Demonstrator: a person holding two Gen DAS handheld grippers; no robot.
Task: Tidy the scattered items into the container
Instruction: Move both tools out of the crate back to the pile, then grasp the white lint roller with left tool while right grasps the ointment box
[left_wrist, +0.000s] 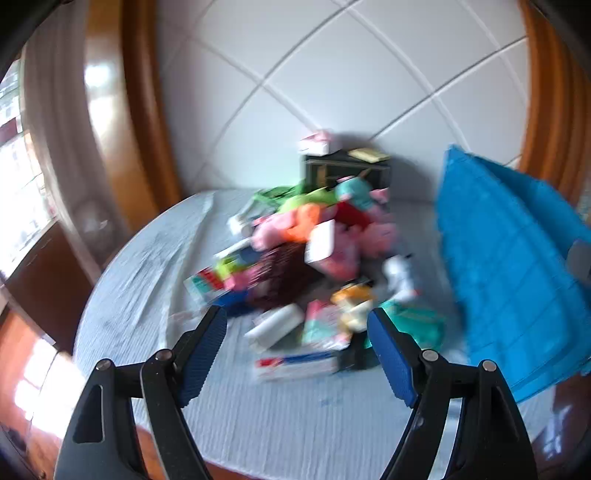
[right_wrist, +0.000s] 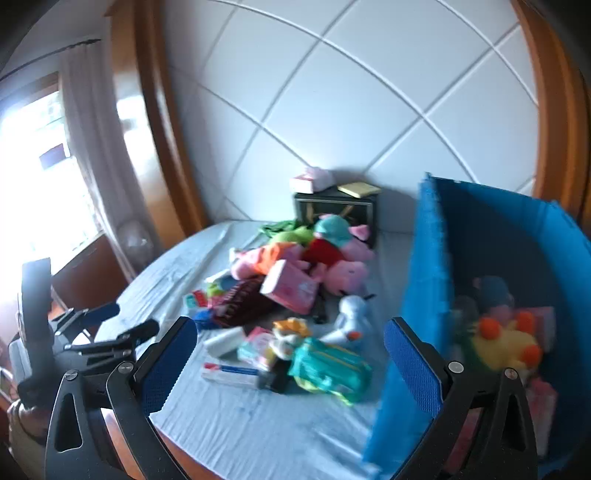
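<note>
Right wrist view: blue container (right_wrist: 424, 258) stands on the bed (right_wrist: 258, 424), holding a yellow plush with orange spots (right_wrist: 506, 343) and blurred pink packs. Scattered items (right_wrist: 295, 280) lie piled just left. Both the right hand-held gripper (right_wrist: 290, 354) and the left hand-held gripper (left_wrist: 297, 332) gape wide, empty.

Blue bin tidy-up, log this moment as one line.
left claw: open, empty | right claw: open, empty | blue bin: yellow plush inside | pile: on bed
</note>
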